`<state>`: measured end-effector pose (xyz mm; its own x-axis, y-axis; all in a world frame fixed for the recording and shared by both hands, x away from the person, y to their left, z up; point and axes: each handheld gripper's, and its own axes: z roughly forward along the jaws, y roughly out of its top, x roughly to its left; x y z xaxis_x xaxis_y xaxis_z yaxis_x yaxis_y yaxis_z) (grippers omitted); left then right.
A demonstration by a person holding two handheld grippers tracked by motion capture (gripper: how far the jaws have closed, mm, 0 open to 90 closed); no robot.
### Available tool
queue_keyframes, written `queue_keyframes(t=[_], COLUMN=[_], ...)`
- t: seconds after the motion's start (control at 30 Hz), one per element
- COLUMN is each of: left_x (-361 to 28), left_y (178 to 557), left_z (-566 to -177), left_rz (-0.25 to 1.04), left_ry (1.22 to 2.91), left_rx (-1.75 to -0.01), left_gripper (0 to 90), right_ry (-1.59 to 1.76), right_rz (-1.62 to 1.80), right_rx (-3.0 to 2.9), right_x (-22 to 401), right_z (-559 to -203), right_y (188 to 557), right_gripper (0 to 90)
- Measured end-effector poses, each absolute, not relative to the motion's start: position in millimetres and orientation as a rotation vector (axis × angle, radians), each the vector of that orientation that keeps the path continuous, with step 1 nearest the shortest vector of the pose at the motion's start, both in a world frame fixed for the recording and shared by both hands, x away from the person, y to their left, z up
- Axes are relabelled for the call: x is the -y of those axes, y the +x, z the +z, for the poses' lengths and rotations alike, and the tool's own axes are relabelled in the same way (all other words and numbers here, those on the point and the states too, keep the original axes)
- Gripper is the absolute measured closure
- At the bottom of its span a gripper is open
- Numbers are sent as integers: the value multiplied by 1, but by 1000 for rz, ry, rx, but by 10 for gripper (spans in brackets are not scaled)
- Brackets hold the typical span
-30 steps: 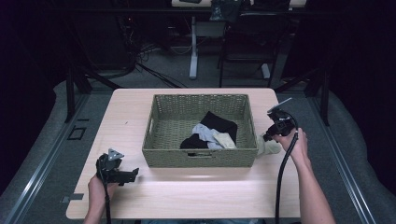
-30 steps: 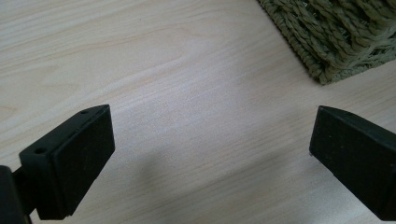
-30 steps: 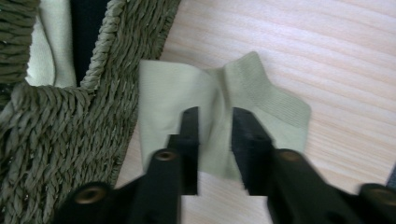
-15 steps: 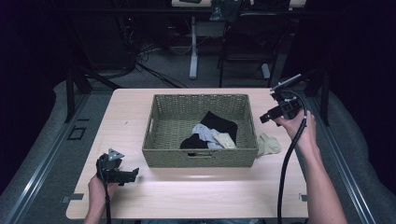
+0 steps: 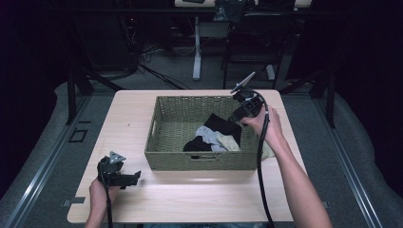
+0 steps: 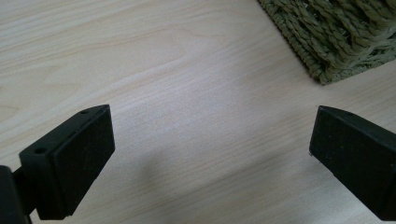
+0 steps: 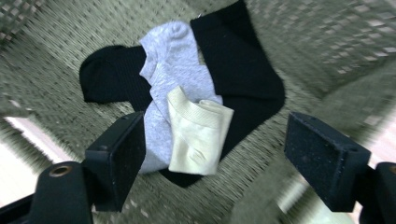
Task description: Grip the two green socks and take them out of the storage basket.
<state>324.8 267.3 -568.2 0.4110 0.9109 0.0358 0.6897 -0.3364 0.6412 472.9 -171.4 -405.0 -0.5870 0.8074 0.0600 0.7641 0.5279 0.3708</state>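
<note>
As seen: socks btwn open jaws.

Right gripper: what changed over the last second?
The right gripper rose from the pale sock on the table beside the woven olive basket, swung over the basket, jaws opening, nothing between them. The left gripper and the socks in the basket stayed put.

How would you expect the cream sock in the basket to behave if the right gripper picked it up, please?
The cream sock lies folded and creased on the grey sock, so it would probably hang limp. It looks like thin knit, likely light. Overlapping the grey one, it might drag that sock along.
</note>
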Motion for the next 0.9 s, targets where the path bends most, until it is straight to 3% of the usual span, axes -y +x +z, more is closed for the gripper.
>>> queue_keyframes(t=[0.37, 0.9], left_x=[-267, -267], left_y=[325, 325], left_z=[-568, -568], left_rz=[534, 533], left_ry=[2128, 2133], left_rx=[-1356, -1354], left_gripper=[2, 2], right_ry=[1377, 1421], right_rz=[452, 245], right_rx=[-2718, -2837], right_x=[149, 138], right_z=[-447, -502], right_y=[489, 503], right_gripper=[139, 172])
